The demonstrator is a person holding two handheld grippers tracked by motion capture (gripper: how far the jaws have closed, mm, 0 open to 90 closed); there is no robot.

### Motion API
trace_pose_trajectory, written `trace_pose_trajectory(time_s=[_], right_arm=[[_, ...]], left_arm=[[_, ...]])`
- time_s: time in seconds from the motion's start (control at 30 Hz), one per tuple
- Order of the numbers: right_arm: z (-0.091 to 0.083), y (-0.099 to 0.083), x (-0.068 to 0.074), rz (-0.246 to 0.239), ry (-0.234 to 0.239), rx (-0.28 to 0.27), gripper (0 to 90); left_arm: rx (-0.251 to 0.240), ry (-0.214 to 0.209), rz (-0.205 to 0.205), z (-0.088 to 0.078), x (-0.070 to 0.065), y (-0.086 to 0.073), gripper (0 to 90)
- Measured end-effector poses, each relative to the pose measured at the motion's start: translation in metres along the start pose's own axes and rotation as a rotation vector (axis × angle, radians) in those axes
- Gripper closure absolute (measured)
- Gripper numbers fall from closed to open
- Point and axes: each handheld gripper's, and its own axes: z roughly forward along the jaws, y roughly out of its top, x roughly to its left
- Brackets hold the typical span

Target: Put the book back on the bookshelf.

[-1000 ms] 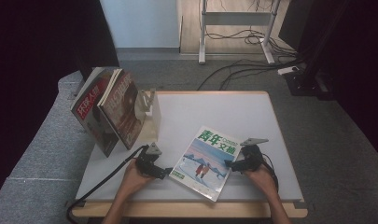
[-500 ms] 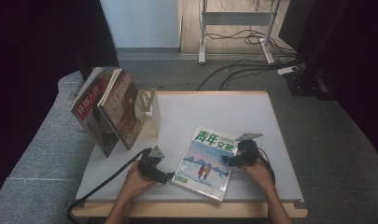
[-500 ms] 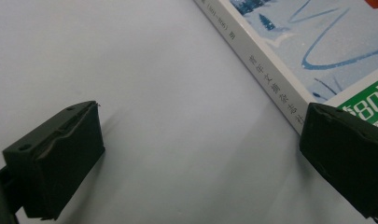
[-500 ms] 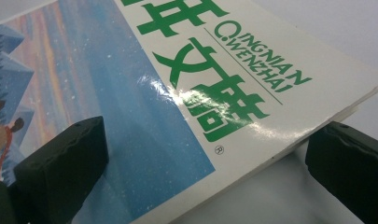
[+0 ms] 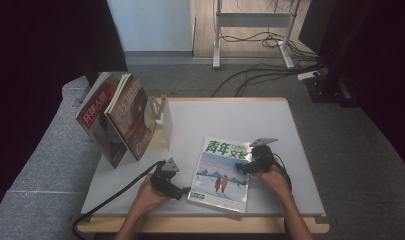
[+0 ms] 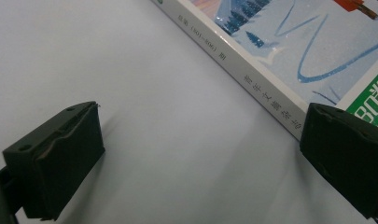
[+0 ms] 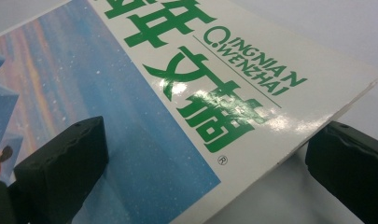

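Observation:
A magazine (image 5: pixel 221 172) with a snowy blue cover and green title lies flat on the white table (image 5: pixel 225 117), near its front. My left gripper (image 5: pixel 184 190) rests at the magazine's lower left corner. In the left gripper view it (image 6: pixel 200 158) is open, its jaws having just been opening; bare table lies between them and the magazine's spine (image 6: pixel 252 77) runs past the right jaw. My right gripper (image 5: pixel 244 168) sits at the magazine's right edge. In the right gripper view it (image 7: pixel 205 158) stands open, one jaw over the cover (image 7: pixel 144 121), the other below the raised page edge.
At the table's left back, two magazines (image 5: pixel 115 120) lean against a white bookend (image 5: pixel 163 120). Cables (image 5: pixel 255 75) trail over the floor behind the table. Each gripper's black cable runs off the table's front edge.
My right gripper has moved left, over the magazine's right edge. The left gripper and the magazine have stayed about where they were.

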Motion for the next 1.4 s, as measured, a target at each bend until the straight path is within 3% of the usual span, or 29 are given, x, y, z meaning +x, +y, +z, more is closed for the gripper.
trace_pose_trajectory(time_s=[0.63,0.9,1.0,1.17,1.33,1.4], right_arm=[[0.020,0.026,-0.002,-0.040,0.003,0.036,0.0],[0.023,0.028,-0.002,-0.041,0.006,0.031,0.0],[0.023,0.027,-0.001,-0.039,0.000,0.026,0.0],[0.018,0.026,0.001,-0.076,-0.005,0.020,3.0],[0.013,0.024,0.000,-0.072,0.015,0.026,6.6],[0.012,0.022,-0.001,-0.063,0.026,0.020,7.5]], left_arm=[[-0.019,-0.074,0.014,0.008,-0.011,0.007,0.0],[-0.018,-0.082,0.028,0.009,-0.011,0.008,0.0],[-0.004,-0.053,0.047,0.009,-0.011,0.007,0.0],[-0.012,-0.060,0.025,0.006,-0.006,0.006,0.0],[-0.004,-0.017,0.029,0.004,-0.003,0.003,0.0],[0.012,0.016,0.050,0.004,-0.003,0.003,0.0]])
